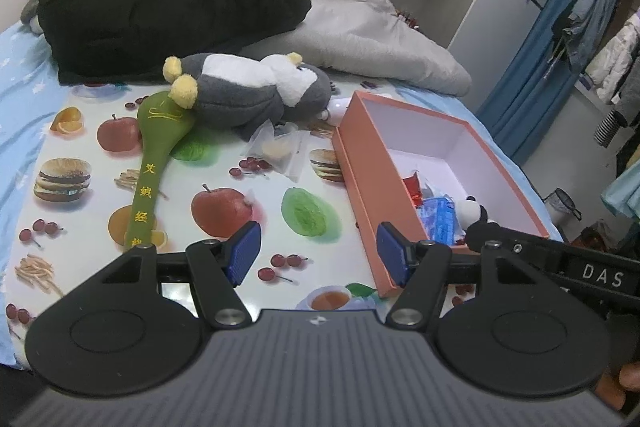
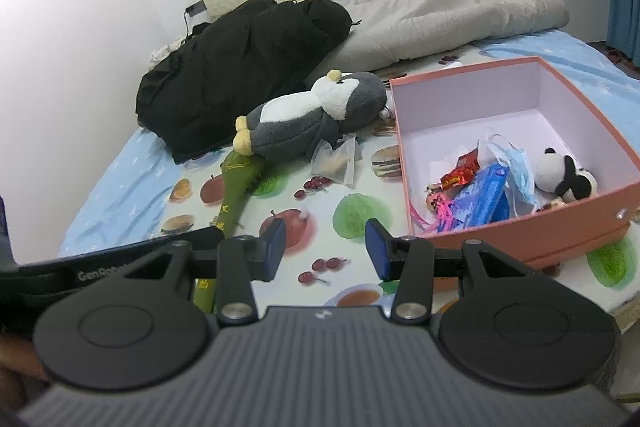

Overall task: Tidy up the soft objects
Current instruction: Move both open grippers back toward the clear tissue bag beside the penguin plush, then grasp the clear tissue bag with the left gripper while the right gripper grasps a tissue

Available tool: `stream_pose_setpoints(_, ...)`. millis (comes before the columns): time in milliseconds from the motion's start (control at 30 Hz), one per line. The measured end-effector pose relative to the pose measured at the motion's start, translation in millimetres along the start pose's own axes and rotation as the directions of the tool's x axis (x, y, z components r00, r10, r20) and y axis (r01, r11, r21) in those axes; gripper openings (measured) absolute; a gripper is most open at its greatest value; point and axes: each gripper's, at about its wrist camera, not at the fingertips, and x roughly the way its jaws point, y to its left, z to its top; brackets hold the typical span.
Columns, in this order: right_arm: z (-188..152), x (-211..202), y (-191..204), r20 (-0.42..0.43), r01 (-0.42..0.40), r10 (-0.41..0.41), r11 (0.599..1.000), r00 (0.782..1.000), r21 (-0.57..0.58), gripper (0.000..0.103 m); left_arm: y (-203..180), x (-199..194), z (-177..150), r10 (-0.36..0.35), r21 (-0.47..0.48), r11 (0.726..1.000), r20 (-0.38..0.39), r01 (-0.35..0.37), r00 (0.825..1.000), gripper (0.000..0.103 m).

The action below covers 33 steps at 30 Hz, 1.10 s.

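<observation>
A: What lies on the bed, left to right?
B: A green stick (image 2: 239, 183), a penguin toy (image 2: 316, 115), a clear packet (image 2: 335, 159), then the pink box (image 2: 516, 227).
A: What's inside it?
B: Red wrapper (image 2: 460, 174), blue packet (image 2: 480, 199), face mask (image 2: 516, 167), panda toy (image 2: 564, 175).
A: The claws?
B: Left claw (image 1: 319, 253) and right claw (image 2: 326, 247) both hover partly open, empty.

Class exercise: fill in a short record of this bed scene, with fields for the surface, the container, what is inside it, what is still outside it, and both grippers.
surface: fruit-print cloth on a bed
container: orange box, open
inside: panda plush, face mask, small wrapped items
outside: penguin plush, green padded mallet, clear packet
left gripper: open, holding nothing
right gripper: open, holding nothing
</observation>
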Motion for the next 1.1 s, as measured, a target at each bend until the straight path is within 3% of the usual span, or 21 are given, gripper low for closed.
stream_pose_setpoints(433, 56, 83, 3, -0.087, -0.027, 0.026, 1.0, 0.996, -0.016, 0.047, 25, 97, 35, -0.004, 0.005, 1.0, -0.076, 0.004, 0.997, 0.072)
stream_pose_setpoints(567, 72, 119, 3, -0.13, -0.034, 0.032, 0.999, 0.991, -0.013, 0.047, 36, 132, 46, -0.003, 0.008, 1.0, -0.097, 0.003, 0.995, 0.072)
stream_pose_setpoints(667, 83, 145, 1, -0.158, -0.035, 0.032, 0.999, 0.987, -0.015, 0.047, 42, 157, 55, -0.008, 0.01, 1.0, -0.103, 0.009, 0.995, 0.078)
stream_pose_setpoints(1100, 113, 268, -10, -0.251, -0.015, 0.008, 1.0, 0.968, -0.027, 0.043, 68, 281, 93, -0.02, 0.094, 0.995, -0.136, 0.033, 0.991, 0.078)
